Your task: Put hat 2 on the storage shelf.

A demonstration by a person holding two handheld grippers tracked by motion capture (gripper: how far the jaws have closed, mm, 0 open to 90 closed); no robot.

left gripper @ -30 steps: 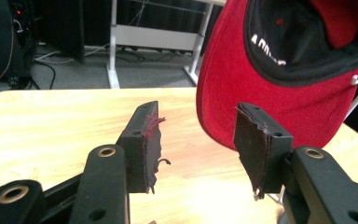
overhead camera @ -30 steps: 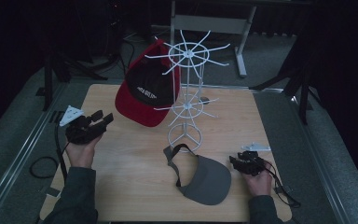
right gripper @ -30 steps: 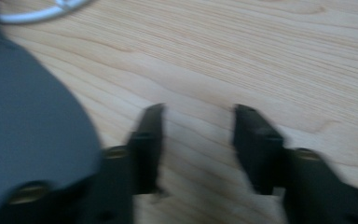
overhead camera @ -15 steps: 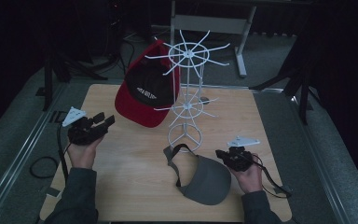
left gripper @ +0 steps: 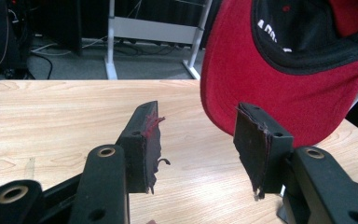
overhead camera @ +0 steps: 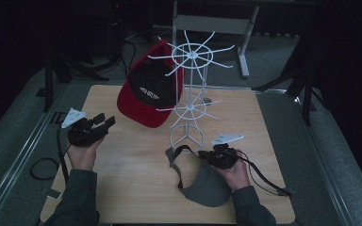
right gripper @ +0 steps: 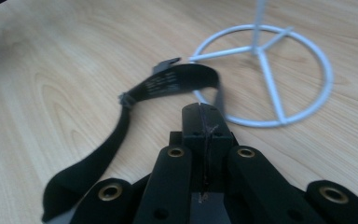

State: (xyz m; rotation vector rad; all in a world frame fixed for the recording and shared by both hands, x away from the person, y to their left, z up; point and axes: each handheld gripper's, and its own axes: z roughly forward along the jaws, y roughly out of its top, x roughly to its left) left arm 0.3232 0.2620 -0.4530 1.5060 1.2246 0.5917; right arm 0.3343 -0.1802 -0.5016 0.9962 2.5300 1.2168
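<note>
A grey visor (overhead camera: 208,189) with a black strap (right gripper: 168,81) lies on the wooden table (overhead camera: 122,188), in front of the white wire rack (overhead camera: 191,84). My right gripper (overhead camera: 215,155) sits at the visor's upper rim beside the rack's ring base (right gripper: 270,88). Its jaws are pressed together in the right gripper view (right gripper: 200,112), with a thin edge of the visor's band between the pads. A red and black cap (overhead camera: 146,94) hangs on the rack's left side. My left gripper (overhead camera: 104,121) hovers at the table's left, open and empty (left gripper: 198,140), aimed at the cap (left gripper: 270,74).
The rack's thin wire arms (overhead camera: 217,49) spread out above the middle of the table. A cable (overhead camera: 264,179) trails from the right gripper over the table's right edge. A metal stand (overhead camera: 212,23) is on the floor behind the table.
My right gripper has moved left and a little up onto the visor's rim and its jaws have shut there. The left gripper and the cap have stayed put.
</note>
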